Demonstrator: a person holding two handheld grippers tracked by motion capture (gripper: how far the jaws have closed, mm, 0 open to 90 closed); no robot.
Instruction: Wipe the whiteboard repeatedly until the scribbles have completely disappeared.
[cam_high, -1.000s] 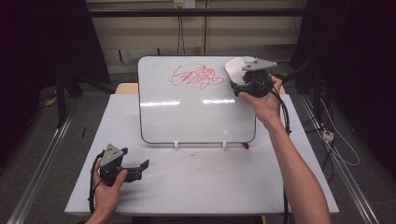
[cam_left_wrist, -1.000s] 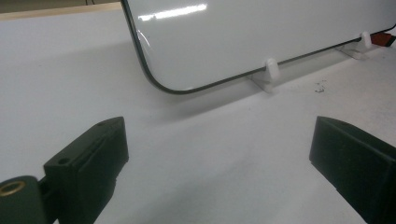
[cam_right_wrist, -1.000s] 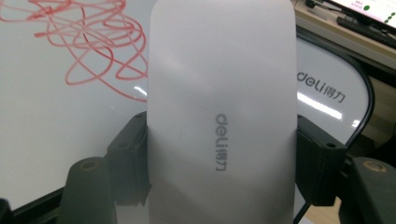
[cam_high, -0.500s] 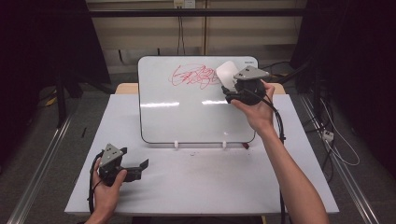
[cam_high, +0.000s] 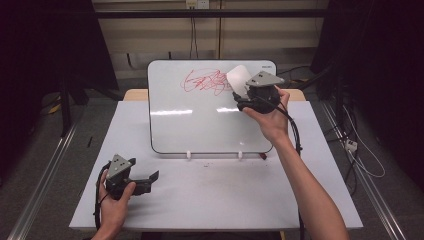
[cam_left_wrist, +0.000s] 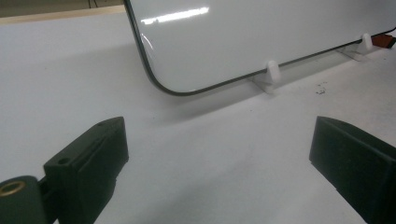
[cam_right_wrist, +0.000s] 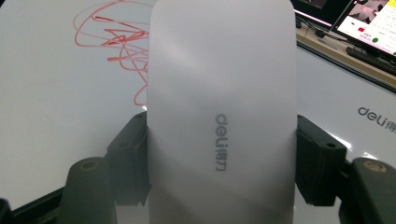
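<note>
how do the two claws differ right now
The right claw is shut on the white eraser, raised against the whiteboard beside the red scribble. The left claw is open, holds nothing and sits low over the table. Both are black and hand-held.

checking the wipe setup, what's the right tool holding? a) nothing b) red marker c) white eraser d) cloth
c: the right tool is shut on the white eraser, its jaws pressing both sides, beside the red scribble on the whiteboard.
</note>
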